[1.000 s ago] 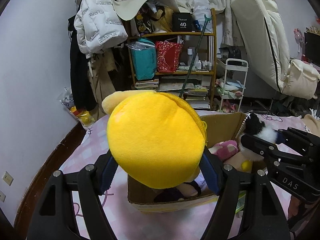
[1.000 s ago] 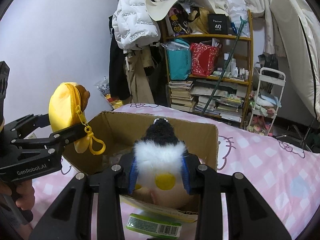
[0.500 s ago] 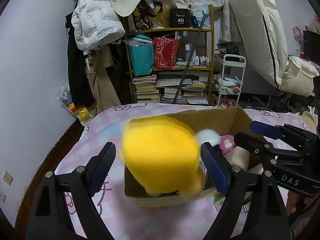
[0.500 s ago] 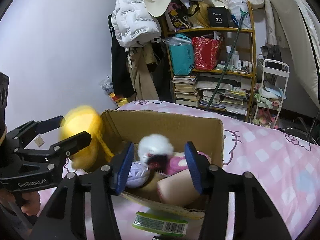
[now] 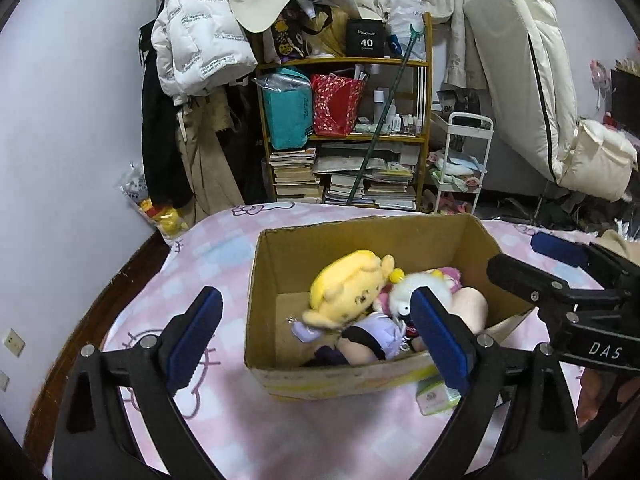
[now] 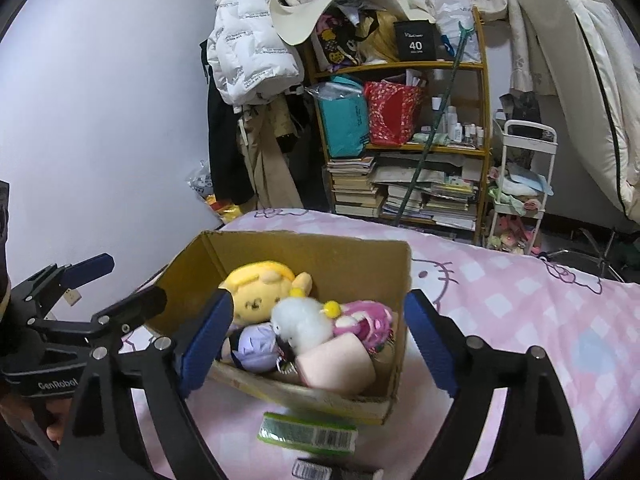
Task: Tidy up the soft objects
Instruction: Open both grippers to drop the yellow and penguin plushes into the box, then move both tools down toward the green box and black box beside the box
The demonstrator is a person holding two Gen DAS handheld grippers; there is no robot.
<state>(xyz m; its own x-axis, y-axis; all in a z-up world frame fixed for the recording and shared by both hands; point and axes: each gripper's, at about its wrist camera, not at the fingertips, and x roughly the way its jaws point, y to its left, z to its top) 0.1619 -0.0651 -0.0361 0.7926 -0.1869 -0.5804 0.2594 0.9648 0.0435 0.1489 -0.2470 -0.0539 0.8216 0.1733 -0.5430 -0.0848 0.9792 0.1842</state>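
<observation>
On the pink checked bedspread (image 6: 520,312), nearest the right wrist camera, a green-labelled packet with a barcode (image 6: 308,434) lies flat just in front of the cardboard box (image 6: 360,264). Box open-topped, flaps down.

Inside the box, toys packed close together:
- yellow plush (image 5: 346,292) at the left side, face showing, lying on top of the others
- white fluffy toy (image 6: 304,324) in the middle, small yellow ball beside it, touching the yellow plush
- pink plush (image 6: 366,320) to the right of it
- lilac-clothed doll (image 6: 256,344) low at the front
- pale peach cushion-like piece (image 6: 336,364) at the front right corner
The yellow plush and white fluffy toy rest in the box, free of both grippers.

Left gripper (image 5: 316,344): jaws have just been opening, now wide apart, nothing between the blue pads; it angles down at the box from the near-left side. Right gripper (image 6: 318,344): jaws likewise have just been opening, spread wide, empty, angled down over the near edge. In each view the other gripper shows at the frame edge, side by side with the first; a bit of hand visible under each.

Beyond the bed: wooden shelf unit (image 5: 344,128) with stacked books, teal and red bags; white puffer jacket (image 5: 196,36) hung to its left; white trolley (image 5: 460,168) to its right.
</observation>
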